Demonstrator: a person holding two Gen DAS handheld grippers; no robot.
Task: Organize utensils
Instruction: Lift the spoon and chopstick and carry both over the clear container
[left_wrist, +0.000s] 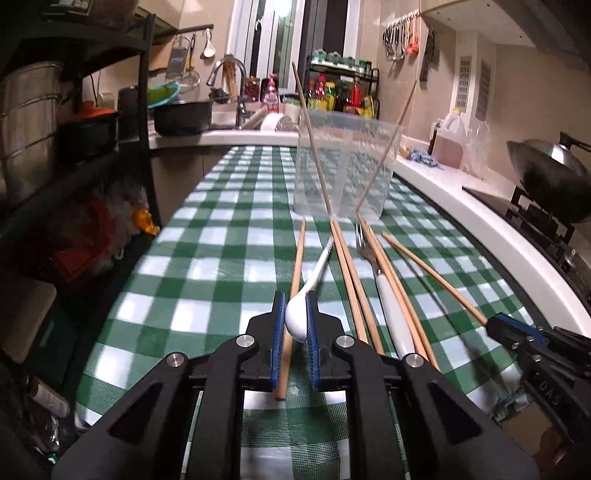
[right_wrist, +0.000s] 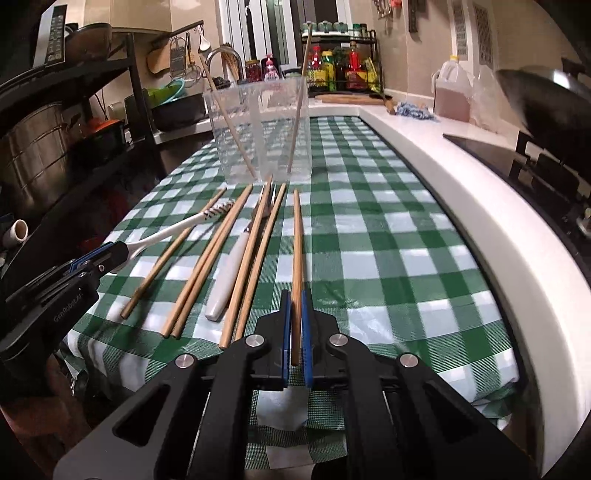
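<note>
My left gripper (left_wrist: 295, 317) is shut on the bowl of a white spoon (left_wrist: 297, 321) whose striped handle points toward a clear plastic container (left_wrist: 343, 166). The spoon also shows in the right wrist view (right_wrist: 173, 230). My right gripper (right_wrist: 294, 317) is shut on a wooden chopstick (right_wrist: 297, 258) lying on the green checked tablecloth (right_wrist: 388, 240). Several more chopsticks (right_wrist: 207, 262) and a white-handled fork (right_wrist: 231, 273) lie between the grippers. Two chopsticks (right_wrist: 229, 125) stand inside the container (right_wrist: 258, 133).
A black shelf rack (left_wrist: 92, 147) with pots stands at the left. A white counter (right_wrist: 461, 184) with a stove and wok (left_wrist: 550, 173) runs along the right. A sink and bottles are at the back.
</note>
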